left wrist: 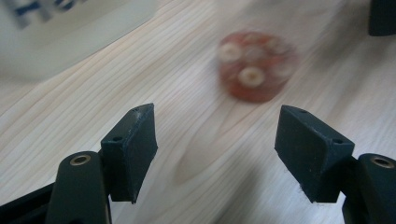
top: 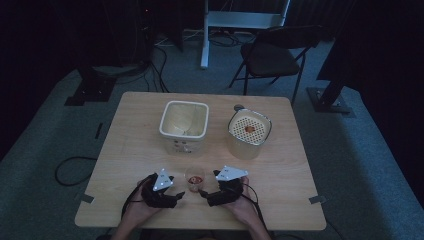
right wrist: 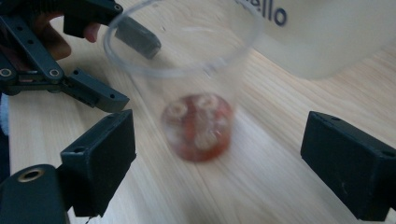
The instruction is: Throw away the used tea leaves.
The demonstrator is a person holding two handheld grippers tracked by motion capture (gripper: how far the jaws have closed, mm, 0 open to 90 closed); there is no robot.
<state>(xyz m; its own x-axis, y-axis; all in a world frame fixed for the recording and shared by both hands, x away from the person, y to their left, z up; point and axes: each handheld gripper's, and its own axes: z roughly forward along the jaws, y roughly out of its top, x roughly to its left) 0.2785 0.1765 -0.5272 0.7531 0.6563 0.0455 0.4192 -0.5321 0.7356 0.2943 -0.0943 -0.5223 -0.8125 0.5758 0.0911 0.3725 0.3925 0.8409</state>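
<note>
From the high view I see the wooden table (top: 130, 150) with a clear plastic cup (top: 194, 179) standing near its front edge, red food with pale rings in the bottom of it. My left gripper (top: 176, 196) sits just to the cup's left and my right gripper (top: 204, 193) just to its right, both aimed inward at it — neither one has hold of it, as far as I can tell. Farther back stand a square cream container (top: 183, 125) and a perforated basket (top: 249, 131) with a small reddish bit on it. In the left gripper view my jaws stand about half open with bare wood between them; the cup's red bottom (left wrist: 256, 65) lies ahead, blurred, clear of both pads. In the right gripper view my jaws are spread wide and grip nothing — the cup (right wrist: 191, 93) stands upright ahead of them, between but apart from the pads, with the left gripper (right wrist: 121, 70) just behind its rim and the cream container (right wrist: 327, 32) beyond.
</note>
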